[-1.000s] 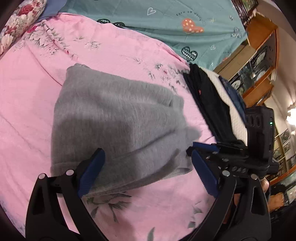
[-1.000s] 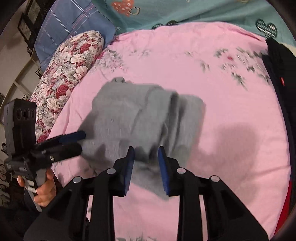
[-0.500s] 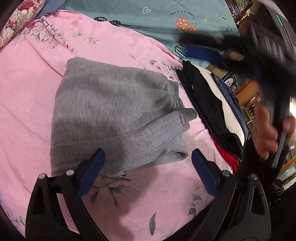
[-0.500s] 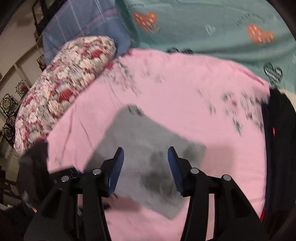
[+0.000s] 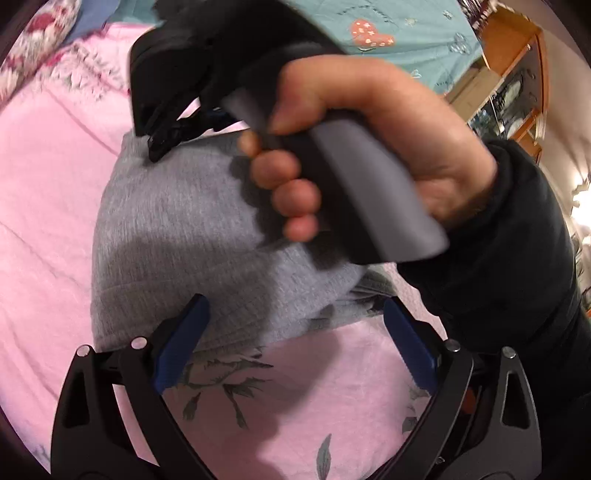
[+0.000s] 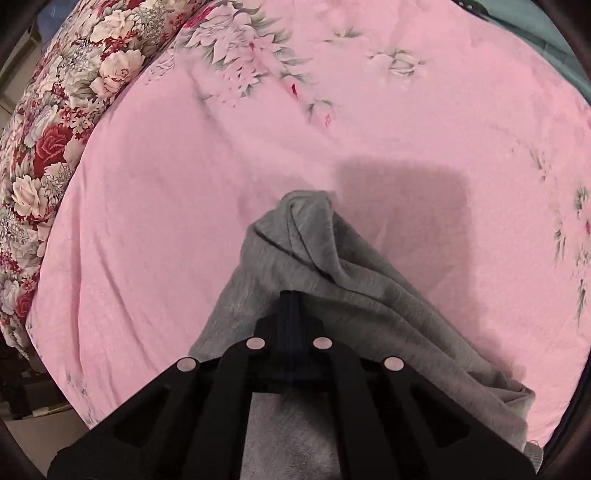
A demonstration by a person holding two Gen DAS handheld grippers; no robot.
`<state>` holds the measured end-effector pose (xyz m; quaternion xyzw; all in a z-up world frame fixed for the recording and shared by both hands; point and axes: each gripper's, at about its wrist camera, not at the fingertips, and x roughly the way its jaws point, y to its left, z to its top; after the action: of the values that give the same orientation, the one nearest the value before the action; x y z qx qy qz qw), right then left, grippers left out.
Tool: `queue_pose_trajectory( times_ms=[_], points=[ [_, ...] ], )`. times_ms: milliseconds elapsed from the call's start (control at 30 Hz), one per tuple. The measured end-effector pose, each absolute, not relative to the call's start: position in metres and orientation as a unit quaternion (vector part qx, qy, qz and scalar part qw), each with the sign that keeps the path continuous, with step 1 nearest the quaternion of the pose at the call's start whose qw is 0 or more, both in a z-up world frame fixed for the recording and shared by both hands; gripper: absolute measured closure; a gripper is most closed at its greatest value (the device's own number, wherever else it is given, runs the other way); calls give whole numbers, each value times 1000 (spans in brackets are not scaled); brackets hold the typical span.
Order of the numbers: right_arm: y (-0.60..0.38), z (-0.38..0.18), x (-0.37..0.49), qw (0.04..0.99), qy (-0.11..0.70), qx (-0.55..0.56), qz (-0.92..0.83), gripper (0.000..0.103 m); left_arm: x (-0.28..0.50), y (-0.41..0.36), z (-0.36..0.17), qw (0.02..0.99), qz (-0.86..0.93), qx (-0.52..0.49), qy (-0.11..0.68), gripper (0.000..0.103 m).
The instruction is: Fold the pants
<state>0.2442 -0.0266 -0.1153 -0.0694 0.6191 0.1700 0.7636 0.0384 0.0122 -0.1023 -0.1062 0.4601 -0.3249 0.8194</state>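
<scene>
The grey pants (image 5: 177,236) lie folded in a bundle on the pink floral bedsheet (image 5: 44,184). My left gripper (image 5: 295,343) is open, its blue pads at the bundle's near edge, holding nothing. My right gripper (image 6: 290,299) is shut, its tips pressed together on the grey pants (image 6: 332,258) near their far corner, where the cloth bunches up. In the left wrist view the right gripper (image 5: 159,151) reaches over the bundle, with the hand on its handle hiding much of the pants.
A red and white floral pillow (image 6: 48,122) lies along the left side of the bed. A teal blanket with hearts (image 5: 388,33) lies at the far end. Wooden shelves (image 5: 517,74) stand at the right.
My right gripper has swung across over the bundle to its far corner and closed on the grey cloth. My left gripper has stayed open at the near edge.
</scene>
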Motion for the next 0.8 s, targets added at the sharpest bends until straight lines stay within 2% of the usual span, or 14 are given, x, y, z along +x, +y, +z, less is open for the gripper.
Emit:
queue_pose_trajectory(
  times_ms=[133,167,233,300,333,433,533,700,800],
  points=[
    [-49,-95,238,783,596,-29,175,103,18,38,-77,819,-347,-138,435,7],
    [-63,-80,231,796,581,-17,165,98,15,48,-70,830,-333,-141,426,7],
    [-87,-54,212,820,549,9,160,44,17,73,-60,846,-299,-152,415,7],
    [-118,-29,184,843,510,35,168,19,25,97,-57,856,-271,-170,407,7],
    [-130,-22,171,850,498,38,166,12,32,109,-59,858,-254,-181,408,7],
    [-182,-16,128,862,482,59,147,9,58,125,-78,842,-235,-211,438,7],
    [-220,-39,108,854,499,97,106,9,86,123,-107,808,-245,-237,481,7],
    [-249,-79,107,810,536,200,126,9,112,102,-146,757,-268,-272,530,7],
    [-246,-85,112,805,531,224,141,9,115,87,-156,739,-279,-283,544,7]
  ],
)
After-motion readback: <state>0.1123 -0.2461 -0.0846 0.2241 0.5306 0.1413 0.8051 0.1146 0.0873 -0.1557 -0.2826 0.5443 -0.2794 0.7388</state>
